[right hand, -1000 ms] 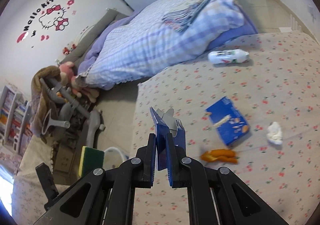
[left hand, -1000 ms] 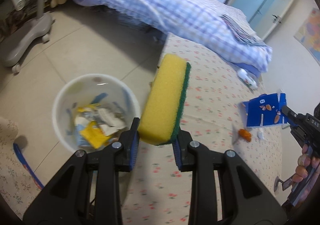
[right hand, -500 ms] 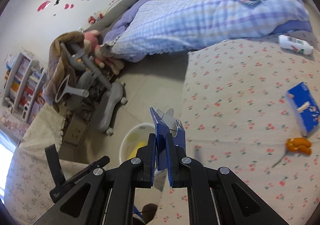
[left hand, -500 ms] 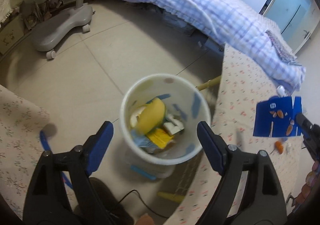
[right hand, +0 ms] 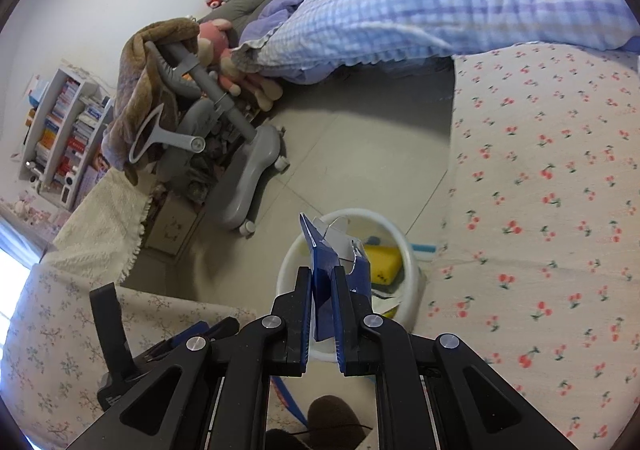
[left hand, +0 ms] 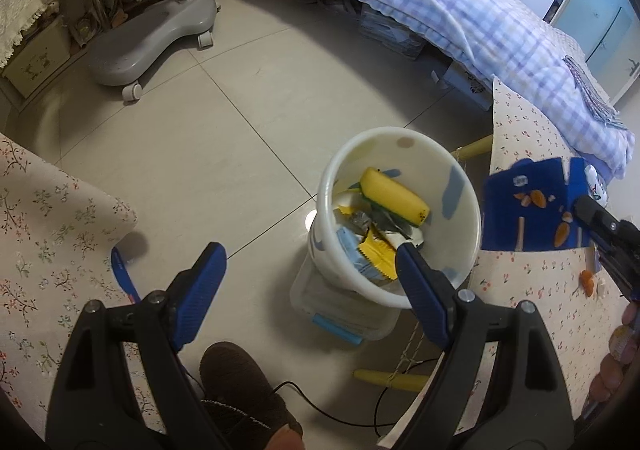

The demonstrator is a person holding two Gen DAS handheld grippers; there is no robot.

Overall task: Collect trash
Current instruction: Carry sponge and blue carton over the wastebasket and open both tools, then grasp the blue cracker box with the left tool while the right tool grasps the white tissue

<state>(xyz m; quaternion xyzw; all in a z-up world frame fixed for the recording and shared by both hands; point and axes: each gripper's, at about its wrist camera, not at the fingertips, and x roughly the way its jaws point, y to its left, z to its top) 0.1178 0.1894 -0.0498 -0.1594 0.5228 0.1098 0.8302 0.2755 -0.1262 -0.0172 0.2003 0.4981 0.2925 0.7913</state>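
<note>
A white trash bin (left hand: 400, 292) stands on the tiled floor beside the floral-covered table (left hand: 532, 314). A yellow and green sponge (left hand: 394, 201) lies in it on top of wrappers; it also shows in the right wrist view (right hand: 384, 260). My left gripper (left hand: 308, 274) is open and empty, just above and left of the bin. My right gripper (right hand: 322, 290) is shut on a flattened blue snack box (right hand: 320, 256) and holds it over the bin's near rim (right hand: 288, 262). In the left wrist view the blue box (left hand: 532, 205) hangs right of the bin.
A grey rolling chair base (left hand: 152, 37) stands on the floor beyond the bin. A bed with a checked quilt (left hand: 440, 9) lies behind. An orange scrap (left hand: 588, 278) lies on the table. A clear container (left hand: 344, 314) sits under the bin. A shoe (left hand: 240, 382) and cable are below.
My left gripper opened over the bin and the sponge dropped in. My right gripper carried the blue box from over the table to above the bin.
</note>
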